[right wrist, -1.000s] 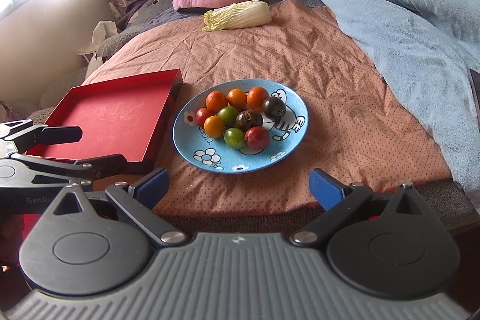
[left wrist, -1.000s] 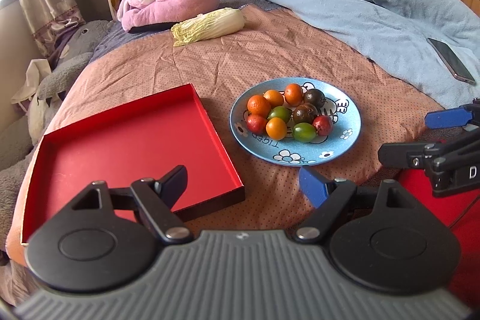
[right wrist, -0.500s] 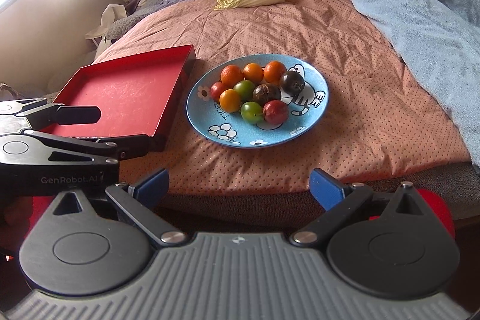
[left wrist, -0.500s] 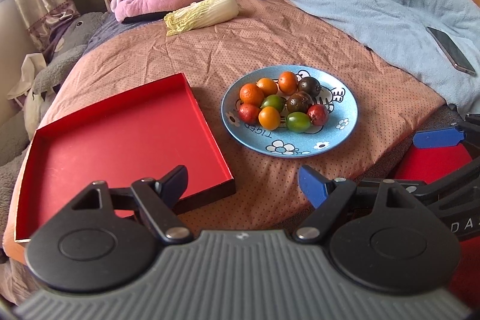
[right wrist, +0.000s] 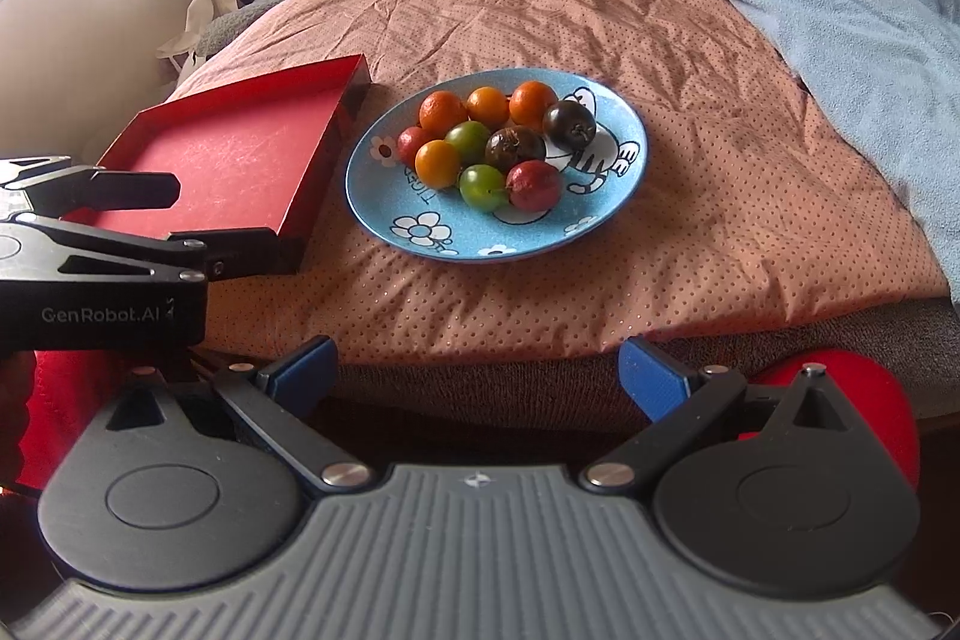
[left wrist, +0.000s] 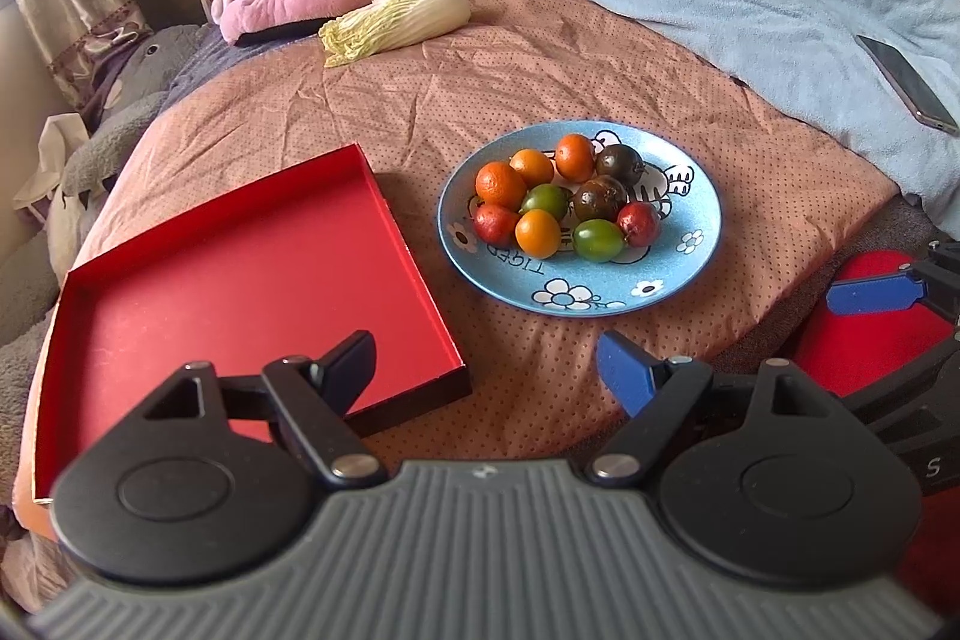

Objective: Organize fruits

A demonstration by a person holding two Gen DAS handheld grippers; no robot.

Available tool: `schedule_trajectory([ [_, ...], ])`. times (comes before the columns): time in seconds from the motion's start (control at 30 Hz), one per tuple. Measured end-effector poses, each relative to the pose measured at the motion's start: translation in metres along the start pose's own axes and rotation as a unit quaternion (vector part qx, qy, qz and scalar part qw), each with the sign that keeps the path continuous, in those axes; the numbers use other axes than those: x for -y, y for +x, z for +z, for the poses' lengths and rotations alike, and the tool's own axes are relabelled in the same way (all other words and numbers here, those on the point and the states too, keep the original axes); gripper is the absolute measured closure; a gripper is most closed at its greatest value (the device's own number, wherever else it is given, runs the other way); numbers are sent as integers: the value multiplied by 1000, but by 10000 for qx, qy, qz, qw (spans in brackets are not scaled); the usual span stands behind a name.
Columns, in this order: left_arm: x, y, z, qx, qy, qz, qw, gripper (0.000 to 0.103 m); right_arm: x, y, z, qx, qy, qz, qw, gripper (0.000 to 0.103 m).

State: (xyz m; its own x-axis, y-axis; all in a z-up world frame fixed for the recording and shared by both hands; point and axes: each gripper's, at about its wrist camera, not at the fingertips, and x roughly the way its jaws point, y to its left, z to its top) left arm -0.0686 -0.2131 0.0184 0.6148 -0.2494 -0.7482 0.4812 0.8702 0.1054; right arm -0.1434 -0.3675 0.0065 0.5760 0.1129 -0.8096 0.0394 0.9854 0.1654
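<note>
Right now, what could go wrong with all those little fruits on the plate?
The fruits sit packed together on the shallow blue plate, so pinching one may nudge its neighbours off. The plate rests on a soft, wrinkled bedspread near the bed's edge, so it could tip. Both hand-held grippers, left and right, are open and empty.

Quick count: one blue plate (left wrist: 696, 274) holding nine fruits, so four orange ones (left wrist: 500, 184), two green (left wrist: 597, 239), two red (left wrist: 638, 224) and two dark brownish (left wrist: 620, 164). Hmm, that's ten. One red tray (left wrist: 240, 274), one cabbage (left wrist: 396, 21).
</note>
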Motion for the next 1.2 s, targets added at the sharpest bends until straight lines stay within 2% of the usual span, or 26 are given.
schedule_trajectory([
  [0.47, -1, 14, 0, -134, 18, 22, 9999, 20, 0, 16, 0, -186, 21, 139, 9997, 2],
  [1.2, 3, 18, -3, -175, 62, 24, 9998, 20, 1, 22, -3, -248, 65, 211, 9994, 2],
])
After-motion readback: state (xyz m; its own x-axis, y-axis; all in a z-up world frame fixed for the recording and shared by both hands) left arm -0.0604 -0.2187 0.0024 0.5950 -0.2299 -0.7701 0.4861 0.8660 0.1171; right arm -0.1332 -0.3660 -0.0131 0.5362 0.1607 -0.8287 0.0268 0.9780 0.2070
